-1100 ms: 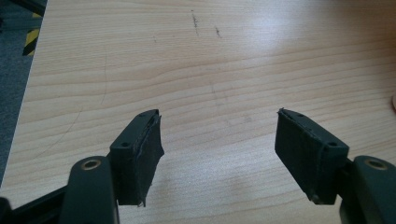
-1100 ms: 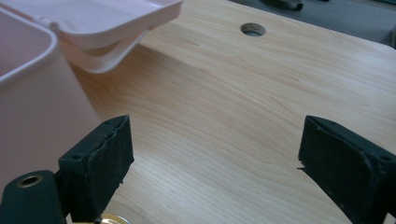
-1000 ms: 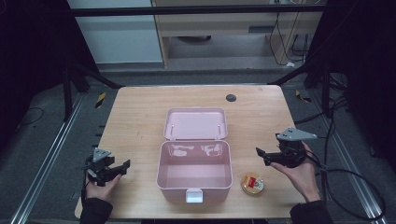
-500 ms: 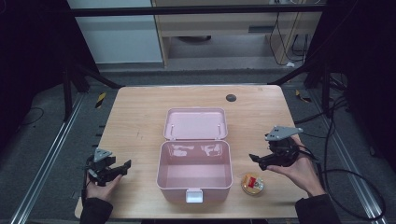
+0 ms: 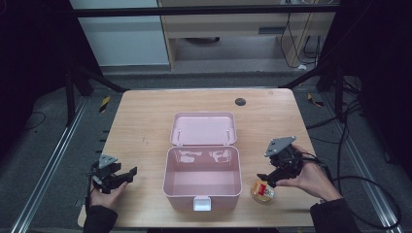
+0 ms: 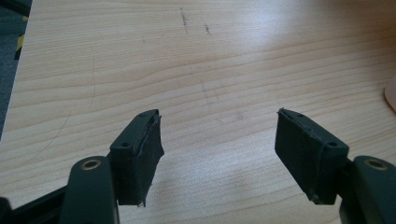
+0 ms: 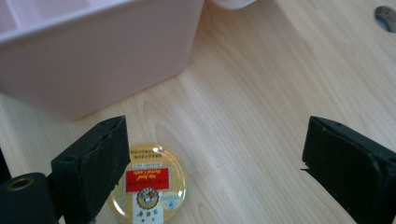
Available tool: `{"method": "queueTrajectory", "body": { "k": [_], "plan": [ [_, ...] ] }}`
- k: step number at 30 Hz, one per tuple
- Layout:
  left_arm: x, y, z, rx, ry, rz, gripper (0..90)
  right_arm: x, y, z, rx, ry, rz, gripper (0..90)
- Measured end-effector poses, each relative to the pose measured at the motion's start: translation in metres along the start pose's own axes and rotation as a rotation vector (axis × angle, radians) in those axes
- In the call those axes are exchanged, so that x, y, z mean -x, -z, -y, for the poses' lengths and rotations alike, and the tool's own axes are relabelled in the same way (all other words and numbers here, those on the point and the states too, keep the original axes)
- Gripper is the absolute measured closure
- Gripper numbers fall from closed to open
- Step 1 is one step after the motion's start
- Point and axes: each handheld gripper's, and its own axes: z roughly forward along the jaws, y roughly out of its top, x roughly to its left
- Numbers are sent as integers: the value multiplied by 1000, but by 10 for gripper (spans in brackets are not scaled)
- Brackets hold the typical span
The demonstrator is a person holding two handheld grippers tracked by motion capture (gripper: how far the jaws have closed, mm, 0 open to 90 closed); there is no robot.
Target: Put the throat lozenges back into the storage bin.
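A pink box point(image 5: 203, 175) stands open in the middle of the table, its lid point(image 5: 206, 128) laid back behind it. A small round tin with a yellow lid and red label point(image 5: 263, 191) point(image 7: 149, 186) lies on the table just right of the box. My right gripper point(image 5: 268, 179) point(image 7: 212, 163) hovers open just above and behind the tin, the tin near its left jaw. My left gripper point(image 5: 121, 175) point(image 6: 217, 149) rests open at the table's front left, over bare wood, nothing between its jaws.
A wooden table point(image 5: 145, 121) carries a small dark round disc point(image 5: 240, 101) near its far right edge. The pink box wall point(image 7: 93, 70) stands close in front of my right gripper. Metal rails and cables run along the floor on both sides.
My right gripper has moved forward and down toward the tin, from the table's right side to just over it. The left gripper has stayed put.
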Motion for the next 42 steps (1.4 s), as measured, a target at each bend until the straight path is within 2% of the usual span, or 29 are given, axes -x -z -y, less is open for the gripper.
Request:
{"method": "queueTrajectory", "body": {
  "k": [5, 13, 27, 29, 42],
  "plan": [
    [1, -1, -1, 2, -1, 2, 310, -5, -5, 0, -51, 42, -32, 79],
    [2, -3, -2, -5, -9, 6, 310, -9, -11, 1, -85, 82, -61, 75],
    [2, -1, -1, -4, -14, 10, 310, -20, -21, 7, -169, 172, -145, 71],
    [2, -1, -1, -3, -17, 9, 311, -21, -23, 7, -195, 191, -156, 71],
    [2, -1, -1, -2, -21, 9, 311, -29, -37, 12, -248, 200, -183, 66]
  ]
}}
